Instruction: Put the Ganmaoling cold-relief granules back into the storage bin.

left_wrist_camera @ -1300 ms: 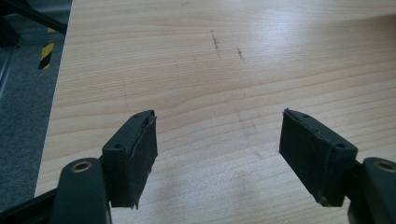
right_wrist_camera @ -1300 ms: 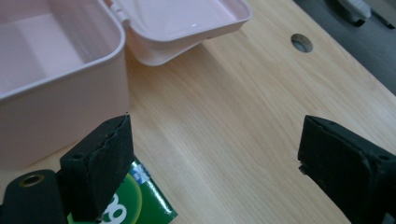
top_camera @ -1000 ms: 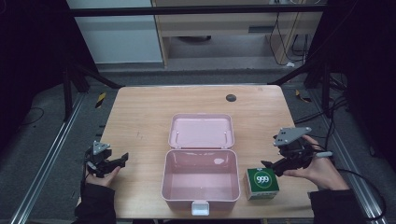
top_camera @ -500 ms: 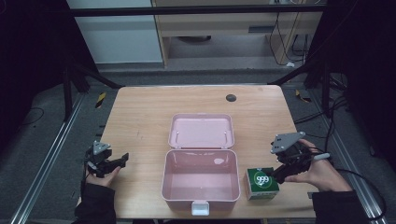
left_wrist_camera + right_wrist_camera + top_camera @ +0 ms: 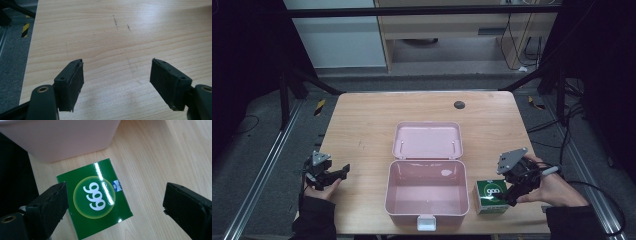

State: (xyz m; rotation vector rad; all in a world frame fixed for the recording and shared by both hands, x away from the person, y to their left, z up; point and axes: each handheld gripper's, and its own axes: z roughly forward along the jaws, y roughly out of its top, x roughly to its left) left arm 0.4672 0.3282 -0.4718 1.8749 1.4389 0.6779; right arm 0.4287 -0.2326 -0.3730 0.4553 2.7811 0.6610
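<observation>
I see a wooden table (image 5: 362,125) with a pink box (image 5: 427,192) at its near middle, lid (image 5: 427,140) laid back flat behind it, the inside bare. A white latch (image 5: 426,222) sits on the box's near wall. A small dark round mark (image 5: 459,104) lies near the table's far edge.

My right gripper (image 5: 511,196) hangs at the near right corner, held in the right hand (image 5: 552,187), its grey plate tilted up. Its jaws stand wide apart, holding nothing. In the right gripper view I look down between them at the green carton (image 5: 93,198), glossy top up, white "999" in a pale ring. One jaw overlaps the carton's edge in that view; I cannot tell if it touches. The other jaw is off to the side over bare wood. The carton lies flat on the table just beside the box's right wall, at its near corner, with a thin strip of wood showing between them.

My left gripper (image 5: 343,171) is at the near left edge of the table, held in the left hand (image 5: 319,185), well apart from the box. Its jaws are also spread wide, with plain wood grain and a few faint scratches (image 5: 121,23) between them. Nothing is held there.
</observation>
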